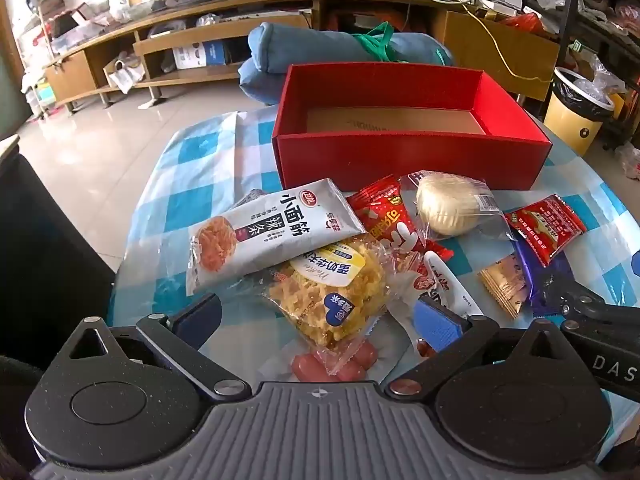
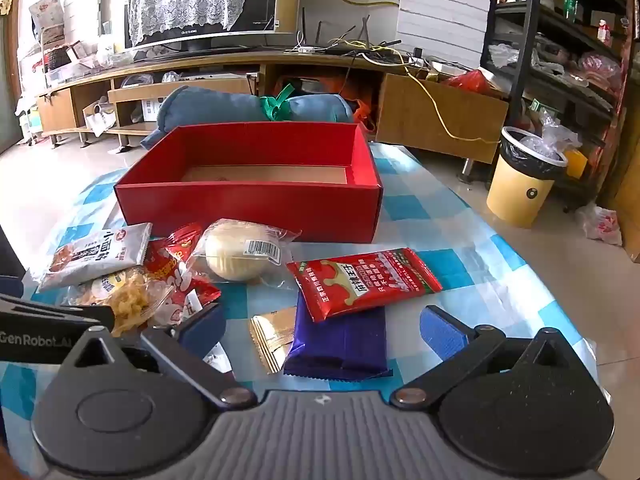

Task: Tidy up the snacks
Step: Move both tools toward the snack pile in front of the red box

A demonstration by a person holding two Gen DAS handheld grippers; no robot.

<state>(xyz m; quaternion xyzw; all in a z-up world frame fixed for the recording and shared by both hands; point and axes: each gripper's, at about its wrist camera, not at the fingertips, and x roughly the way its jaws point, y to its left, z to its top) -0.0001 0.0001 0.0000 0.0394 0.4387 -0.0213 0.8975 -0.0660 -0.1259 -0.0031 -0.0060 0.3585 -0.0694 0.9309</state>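
An empty red box (image 1: 412,160) (image 2: 248,208) stands at the back of the checked table. Snacks lie in front of it: a white spicy-strip packet (image 1: 272,232) (image 2: 96,256), a yellow noodle snack bag (image 1: 332,296) (image 2: 128,300), a red-and-white packet (image 1: 384,220) (image 2: 180,276), a wrapped pale bun (image 1: 448,208) (image 2: 236,256), a red packet (image 1: 544,228) (image 2: 364,280) on a purple packet (image 2: 340,344), a gold wafer packet (image 1: 504,288) (image 2: 272,336) and pink sausages (image 1: 332,364). My left gripper (image 1: 320,320) is open over the noodle bag. My right gripper (image 2: 320,328) is open over the purple packet.
The table (image 2: 460,272) has a blue-and-white checked cover. A blue rolled cushion (image 1: 320,48) lies behind the box. A yellow bin (image 2: 524,176) stands on the floor at the right, a TV stand (image 2: 200,80) behind.
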